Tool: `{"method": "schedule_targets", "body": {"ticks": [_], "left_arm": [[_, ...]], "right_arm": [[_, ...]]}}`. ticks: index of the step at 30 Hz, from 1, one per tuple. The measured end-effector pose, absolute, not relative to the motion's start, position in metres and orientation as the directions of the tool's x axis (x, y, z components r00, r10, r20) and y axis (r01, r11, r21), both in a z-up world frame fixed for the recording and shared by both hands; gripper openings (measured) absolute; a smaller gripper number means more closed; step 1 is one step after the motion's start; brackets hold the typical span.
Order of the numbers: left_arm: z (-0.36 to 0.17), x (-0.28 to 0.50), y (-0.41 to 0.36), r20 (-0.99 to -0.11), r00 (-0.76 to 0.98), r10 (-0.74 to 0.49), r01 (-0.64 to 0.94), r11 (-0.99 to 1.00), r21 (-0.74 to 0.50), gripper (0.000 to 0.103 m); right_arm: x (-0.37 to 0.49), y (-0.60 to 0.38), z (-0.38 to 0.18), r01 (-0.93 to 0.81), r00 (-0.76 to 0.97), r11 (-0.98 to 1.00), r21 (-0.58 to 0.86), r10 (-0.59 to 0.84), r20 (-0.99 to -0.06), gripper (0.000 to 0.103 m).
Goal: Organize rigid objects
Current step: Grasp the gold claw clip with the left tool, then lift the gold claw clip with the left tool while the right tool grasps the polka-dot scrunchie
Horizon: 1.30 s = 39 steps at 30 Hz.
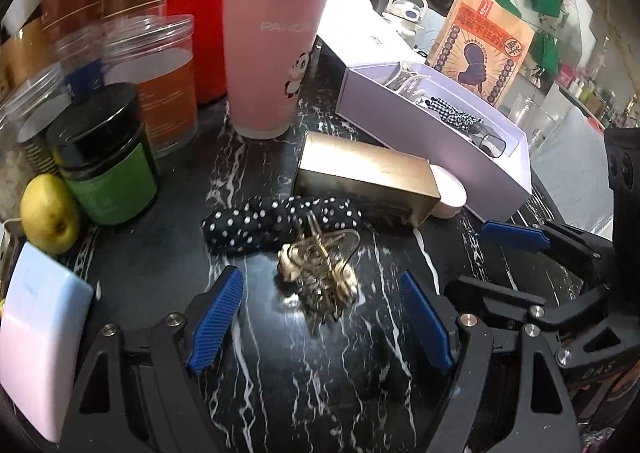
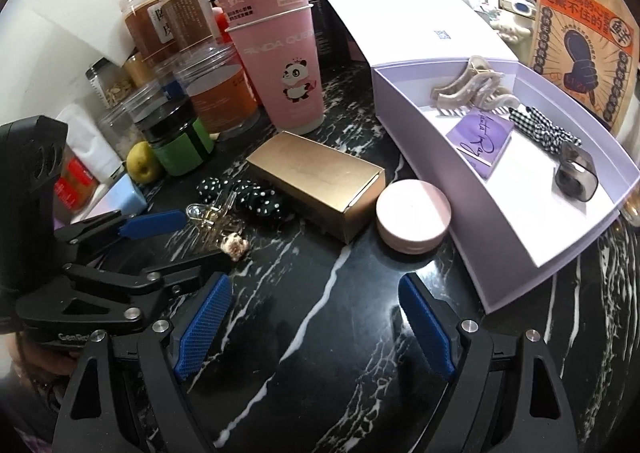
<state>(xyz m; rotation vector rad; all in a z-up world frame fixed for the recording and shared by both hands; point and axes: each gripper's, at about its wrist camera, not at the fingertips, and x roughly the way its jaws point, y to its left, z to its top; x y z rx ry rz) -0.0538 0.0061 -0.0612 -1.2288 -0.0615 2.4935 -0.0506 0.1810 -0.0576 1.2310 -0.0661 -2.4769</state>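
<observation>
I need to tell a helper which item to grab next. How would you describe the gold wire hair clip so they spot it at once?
Start at the open lilac box on the black marble counter, then move left past the gold carton to the polka-dot fabric band. The gold wire hair clip lies against that band: thin, tangled metal loops with a small cream shell-like ornament, unlike the soft fabric beside it.

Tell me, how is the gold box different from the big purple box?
The gold box is shut and lies on the black marble counter; the purple box stands open, lid folded back. The gold box looks smaller and shiny; the purple box looks bigger and matte, holding hair clips and a checked bow. Both are rectangular.
</observation>
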Motion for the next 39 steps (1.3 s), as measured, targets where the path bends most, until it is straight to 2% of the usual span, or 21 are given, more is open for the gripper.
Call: {"method": "schedule_targets", "body": {"ticks": [3,7,10,13,14,22,29,39], "left_arm": [[-0.063,-0.057,0.011,-0.763,-0.56,0.323,-0.309,-0.936,-0.169,0.072],[-0.068,-0.061,0.015,-0.769,-0.556,0.315,-0.303,-0.939,-0.165,0.055],[-0.069,-0.063,0.015,-0.761,-0.567,0.314,-0.287,-0.942,-0.176,0.054],[-0.07,-0.064,0.015,-0.755,-0.579,0.307,-0.27,-0.946,-0.178,0.04],[-0.069,-0.063,0.014,-0.751,-0.584,0.308,-0.269,-0.946,-0.179,0.039],[-0.063,-0.047,-0.001,-0.746,-0.597,0.294,-0.234,-0.954,-0.188,0.038],[-0.059,-0.03,-0.039,-0.75,-0.624,0.219,-0.115,-0.975,-0.189,0.038],[-0.067,-0.019,-0.07,-0.759,-0.629,0.167,0.001,-0.976,-0.216,0.038]], "right_arm": [[-0.052,0.182,-0.057,0.304,-0.551,-0.93,0.205,-0.347,-0.759,0.087],[-0.053,0.184,-0.056,0.294,-0.553,-0.933,0.207,-0.343,-0.759,0.087],[-0.053,0.186,-0.057,0.283,-0.552,-0.935,0.213,-0.341,-0.761,0.087],[-0.054,0.187,-0.058,0.275,-0.546,-0.935,0.224,-0.343,-0.764,0.087],[-0.054,0.187,-0.059,0.275,-0.542,-0.934,0.229,-0.347,-0.765,0.087],[-0.052,0.182,-0.057,0.3,-0.542,-0.927,0.226,-0.36,-0.76,0.087],[-0.05,0.162,-0.058,0.369,-0.501,-0.895,0.251,-0.419,-0.757,0.081],[-0.074,0.121,-0.061,0.482,-0.482,-0.853,0.203,-0.451,-0.751,0.081]]}}
